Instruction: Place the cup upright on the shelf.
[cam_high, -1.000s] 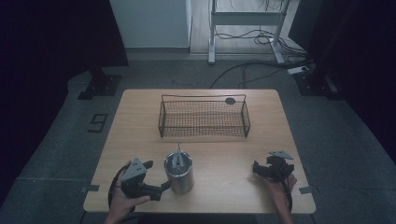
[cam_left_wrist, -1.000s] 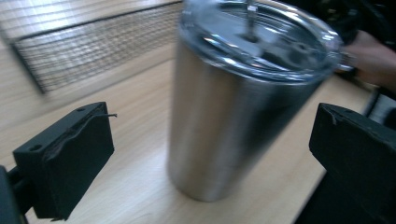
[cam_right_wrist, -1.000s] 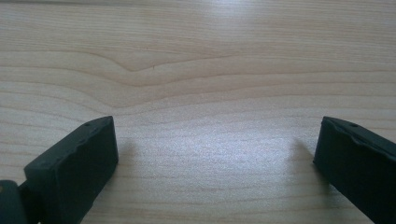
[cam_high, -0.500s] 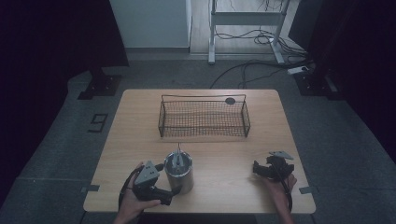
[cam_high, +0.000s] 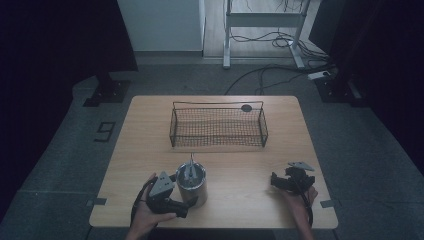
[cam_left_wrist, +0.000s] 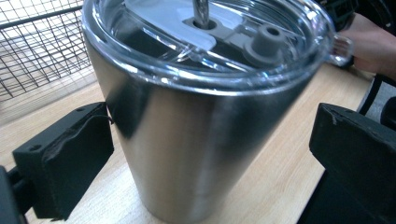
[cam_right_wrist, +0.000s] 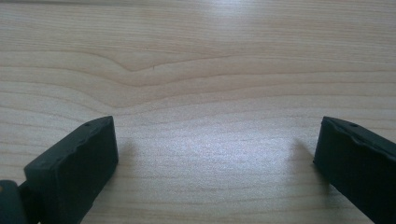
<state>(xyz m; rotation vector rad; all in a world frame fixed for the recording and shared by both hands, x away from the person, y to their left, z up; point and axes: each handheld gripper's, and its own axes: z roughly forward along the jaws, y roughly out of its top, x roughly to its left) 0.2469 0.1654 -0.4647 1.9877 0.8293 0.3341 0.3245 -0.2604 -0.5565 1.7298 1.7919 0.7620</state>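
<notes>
A stainless steel tumbler (cam_high: 191, 184) with a clear lid and a metal straw (cam_high: 190, 162) stands upright near the table's front edge, left of centre. My left gripper (cam_high: 186, 194) is open, with one jaw on each side of the tumbler. In the left gripper view the tumbler (cam_left_wrist: 201, 140) sits between the jaws of my left gripper (cam_left_wrist: 210, 154): the left jaw is almost against its wall and the right jaw stands apart. My right gripper (cam_high: 275, 181) rests open at the front right. The right gripper view shows bare wood between the jaws of my right gripper (cam_right_wrist: 215, 154).
A black wire basket (cam_high: 218, 125) stands across the back middle of the wooden table (cam_high: 150, 150) and also appears behind the tumbler as the basket (cam_left_wrist: 37, 56). A small dark disc (cam_high: 246, 107) lies behind the basket. The other hand (cam_left_wrist: 373, 42) shows at the far right.
My left gripper has moved right, from beside the tumbler to straddling it. The right gripper and the tumbler have stayed put.
</notes>
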